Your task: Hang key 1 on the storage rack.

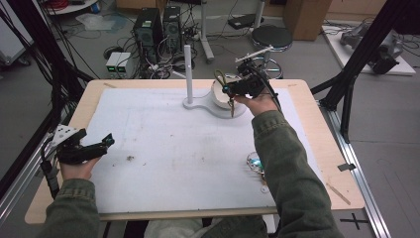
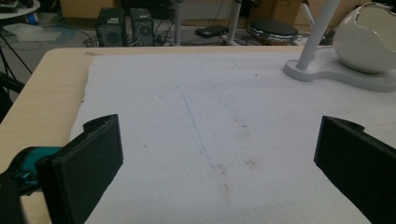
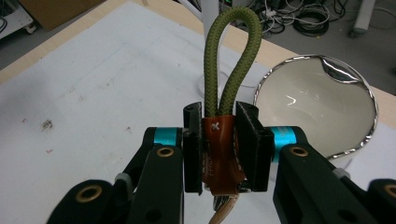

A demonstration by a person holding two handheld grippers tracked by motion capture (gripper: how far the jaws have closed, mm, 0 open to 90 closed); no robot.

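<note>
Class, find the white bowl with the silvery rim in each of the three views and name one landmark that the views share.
High view: the white bowl is at top centre, beside the right gripper.
Left gripper view: top right corner, on the stand's base.
Right gripper view: at right, seen from above, behind the jaws.
Shared landmark: the white post beside it.

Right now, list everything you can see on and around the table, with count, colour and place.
Cord loop with brown leather tag: one, olive green, clamped in the right gripper.
Stand with upright post: one, white, far middle of the mat.
Round bowl: one, white with shiny rim, on the stand's base.
Mat: one, white, covering the wooden table.
Small shiny object: one, near right sleeve; unclear.
Stool: one, black, behind the table.
Left gripper: black, open, left edge.
Right gripper: black, shut.
</note>
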